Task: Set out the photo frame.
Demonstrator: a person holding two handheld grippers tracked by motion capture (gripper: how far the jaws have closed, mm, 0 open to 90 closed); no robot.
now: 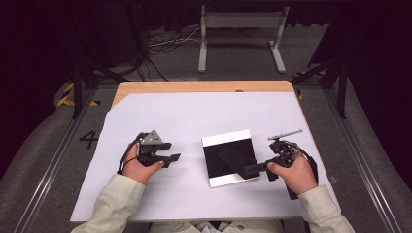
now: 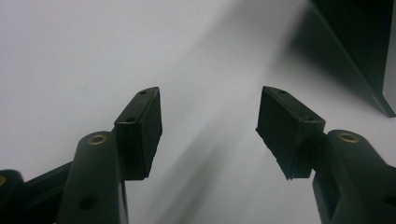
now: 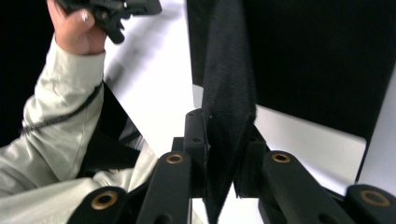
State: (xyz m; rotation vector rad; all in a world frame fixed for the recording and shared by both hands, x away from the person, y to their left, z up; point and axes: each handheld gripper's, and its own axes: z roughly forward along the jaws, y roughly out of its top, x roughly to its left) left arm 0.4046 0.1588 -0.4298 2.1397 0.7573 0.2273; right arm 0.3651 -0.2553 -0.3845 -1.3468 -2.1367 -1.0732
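1. Right gripper (image 1: pixel 260 167): your right hand (image 1: pixel 293 173) holds it at the near right of the sheet (image 1: pixel 160 116). Its jaws are clamped on a corner of the cloth (image 3: pixel 229 93), as the right gripper view shows; the dark fabric rises straight up out of the jaws.

2. Cloth: it lies on the board (image 1: pixel 229 158), a flat white-edged panel near the middle of the sheet, just left of the right gripper. In the high view the cloth (image 1: pixel 233 158) is hard to separate from the dark board face; one flap appears to be lifted or folded toward the centre.

3. Left gripper (image 1: pixel 171 151): your left hand (image 1: pixel 141 167) holds it well left of the board, low over the sheet. Its jaws stand wide apart and carry nothing; the left gripper view shows bare sheet between the pads (image 2: pixel 140 130), with the board's edge (image 2: pixel 373 60) far off to one side.

4. Step in hand, as judged: folding or drawing the cloth by its gripped corner.

5. Next move calls for: keep the right jaws clamped, carry the corner across at low height, and bring the left gripper to the board to pin or take the opposite edge.

6. Beyond the sheet: the table (image 1: pixel 204 86) shows as a bare wooden strip.
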